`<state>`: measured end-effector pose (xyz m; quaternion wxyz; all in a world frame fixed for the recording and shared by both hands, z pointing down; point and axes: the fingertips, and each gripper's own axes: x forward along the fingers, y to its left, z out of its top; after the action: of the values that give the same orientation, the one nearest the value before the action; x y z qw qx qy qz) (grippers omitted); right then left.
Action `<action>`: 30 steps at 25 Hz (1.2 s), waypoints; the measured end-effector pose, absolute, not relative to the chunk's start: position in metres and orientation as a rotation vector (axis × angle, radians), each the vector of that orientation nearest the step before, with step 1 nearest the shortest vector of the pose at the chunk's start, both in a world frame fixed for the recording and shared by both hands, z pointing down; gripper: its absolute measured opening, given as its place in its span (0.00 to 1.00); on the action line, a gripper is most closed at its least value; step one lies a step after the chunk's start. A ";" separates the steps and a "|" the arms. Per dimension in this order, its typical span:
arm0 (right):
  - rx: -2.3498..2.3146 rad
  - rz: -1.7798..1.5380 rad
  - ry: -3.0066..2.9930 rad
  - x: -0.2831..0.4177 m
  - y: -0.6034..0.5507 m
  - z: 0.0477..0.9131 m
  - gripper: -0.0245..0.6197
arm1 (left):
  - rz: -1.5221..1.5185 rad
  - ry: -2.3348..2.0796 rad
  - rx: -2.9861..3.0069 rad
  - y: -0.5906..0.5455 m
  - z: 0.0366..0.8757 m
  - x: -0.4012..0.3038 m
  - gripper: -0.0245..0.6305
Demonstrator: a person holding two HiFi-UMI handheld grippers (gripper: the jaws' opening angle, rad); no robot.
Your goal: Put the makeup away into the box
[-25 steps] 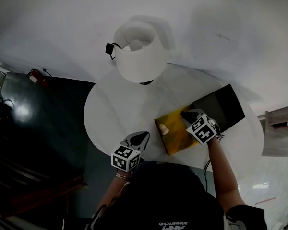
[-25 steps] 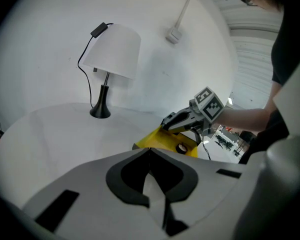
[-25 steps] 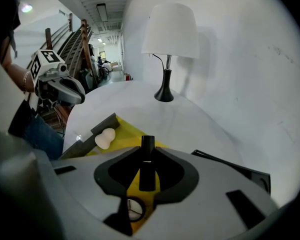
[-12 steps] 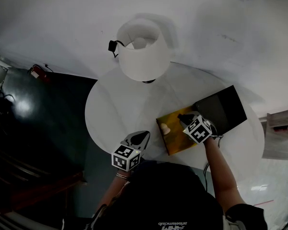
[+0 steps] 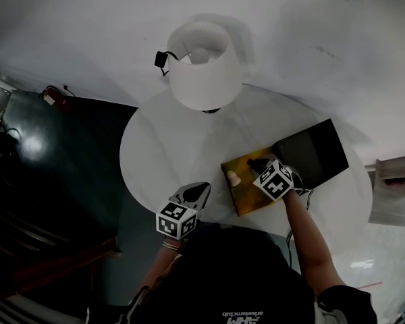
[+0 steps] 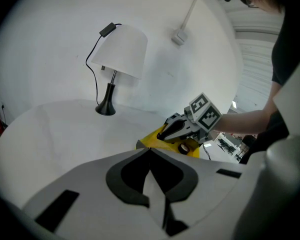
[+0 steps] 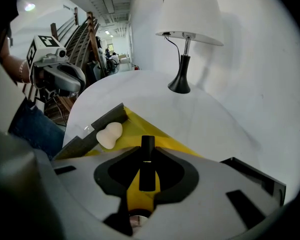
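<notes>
1. Head view: right gripper [image 5: 258, 164] hangs over the open box [image 5: 248, 201] on the round table [image 5: 162, 154], and a beige sponge [image 5: 233, 179] lies in the box just left of its jaws. Well apart, the left gripper [image 5: 199, 193] sits near the table's edge.
2. Left gripper view: its jaws are pressed together on nothing, with the box ahead of them and to the right.
3. Right gripper view: the jaws are clamped across a slim black makeup tube [image 7: 146, 161], with the yellow box floor directly beneath. The tube looks light, rigid and smooth, so it is likely to slip or roll; a hold across its mid-body suits it
</notes>
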<state>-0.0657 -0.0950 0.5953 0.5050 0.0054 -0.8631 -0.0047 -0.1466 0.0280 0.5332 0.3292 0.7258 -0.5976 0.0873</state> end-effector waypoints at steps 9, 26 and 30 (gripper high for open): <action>-0.008 -0.014 -2.052 -0.067 -0.088 0.602 0.20 | 0.235 -1.564 1.890 0.036 0.535 -0.149 0.07; -0.034 -0.007 -2.008 -0.069 -0.079 0.615 0.20 | 0.232 -1.573 1.872 0.044 0.538 -0.152 0.07; -0.045 -0.003 -1.997 -0.070 -0.078 0.616 0.20 | 0.230 -1.572 1.869 0.044 0.539 -0.151 0.07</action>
<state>-0.0697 -0.0777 0.6162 0.5414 -0.0188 -0.8405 -0.0012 -0.1512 0.0444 0.5387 0.3375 0.7172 -0.6032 0.0882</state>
